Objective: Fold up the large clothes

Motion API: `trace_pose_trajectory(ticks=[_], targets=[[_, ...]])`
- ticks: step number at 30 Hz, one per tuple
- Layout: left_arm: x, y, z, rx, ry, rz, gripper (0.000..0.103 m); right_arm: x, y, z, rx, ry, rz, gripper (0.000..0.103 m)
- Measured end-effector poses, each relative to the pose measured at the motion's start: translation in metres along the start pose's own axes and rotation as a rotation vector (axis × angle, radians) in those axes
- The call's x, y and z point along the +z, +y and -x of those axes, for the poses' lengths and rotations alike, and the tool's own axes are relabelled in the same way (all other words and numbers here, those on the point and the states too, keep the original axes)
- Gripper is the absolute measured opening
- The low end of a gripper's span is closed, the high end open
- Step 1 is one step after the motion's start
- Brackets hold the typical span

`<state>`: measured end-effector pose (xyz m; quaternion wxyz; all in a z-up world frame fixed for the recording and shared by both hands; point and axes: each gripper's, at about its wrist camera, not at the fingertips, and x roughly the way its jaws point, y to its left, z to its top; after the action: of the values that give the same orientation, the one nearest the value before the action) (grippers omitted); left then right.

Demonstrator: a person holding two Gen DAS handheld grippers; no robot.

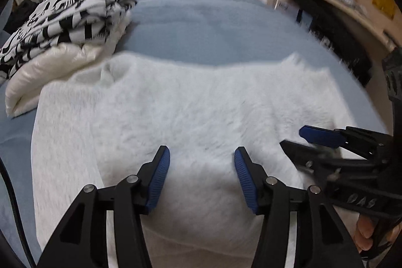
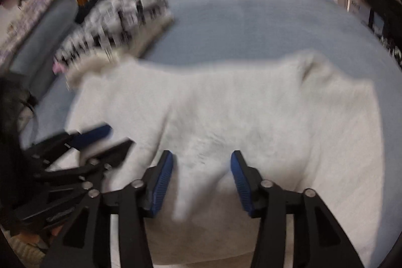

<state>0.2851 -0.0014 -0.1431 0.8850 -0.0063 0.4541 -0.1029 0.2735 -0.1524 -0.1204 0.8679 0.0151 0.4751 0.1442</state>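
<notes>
Both grippers are held with jaws apart over a white fluffy garment [image 1: 176, 112].
Left gripper [image 1: 202, 157] and right gripper [image 2: 202, 160] grip nothing; the garment is spread on a blue bed [image 1: 201, 24], beside stacked folded clothes [image 1: 62, 24].

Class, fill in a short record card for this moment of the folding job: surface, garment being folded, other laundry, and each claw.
surface: bed with blue cover
garment: fluffy white garment, spread flat on the bed
other laundry: black-and-white patterned clothes folded on a cream item, at far left
left claw: open over the garment, nothing gripped
right claw: open; a raised ridge of fabric lies between its jaws
</notes>
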Motion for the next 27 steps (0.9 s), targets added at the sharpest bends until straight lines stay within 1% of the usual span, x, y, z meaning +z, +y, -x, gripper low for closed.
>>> trace_pose_trajectory(ticks=[1,3,5,8,10,15,18,22,25,27], targets=[[-0.007,-0.003,-0.001,0.020,-0.006,-0.017,0.052,-0.009,0.002,-0.006,-0.017,-0.014,0.023,0.053],[-0.018,-0.012,0.003,0.073,-0.026,-0.071,0.052,-0.022,0.008,-0.003,-0.052,-0.056,0.067,0.053],[-0.023,-0.013,0.007,0.087,-0.026,-0.076,0.052,-0.027,0.010,-0.001,-0.071,-0.042,0.065,0.054],[-0.026,-0.003,0.012,0.057,-0.016,-0.026,0.052,-0.031,0.004,0.003,-0.053,-0.031,0.034,0.054],[-0.027,0.001,0.014,0.052,-0.009,0.001,0.052,-0.034,0.001,0.006,-0.044,-0.024,0.014,0.055],[-0.036,0.009,0.019,0.041,0.007,0.058,0.052,-0.041,0.004,0.008,-0.068,-0.012,-0.001,0.057],[-0.039,0.012,0.025,0.035,0.019,0.095,0.052,-0.045,0.004,0.011,-0.067,-0.005,-0.011,0.058],[-0.040,0.019,0.043,0.013,0.022,0.162,0.052,-0.044,0.002,0.022,-0.061,0.009,-0.030,0.057],[-0.042,0.025,0.064,0.019,0.019,0.216,0.054,-0.048,0.006,0.039,-0.061,-0.007,-0.038,0.057],[-0.046,0.028,0.080,0.002,0.011,0.250,0.054,-0.051,0.010,0.050,-0.063,-0.020,-0.035,0.057]])
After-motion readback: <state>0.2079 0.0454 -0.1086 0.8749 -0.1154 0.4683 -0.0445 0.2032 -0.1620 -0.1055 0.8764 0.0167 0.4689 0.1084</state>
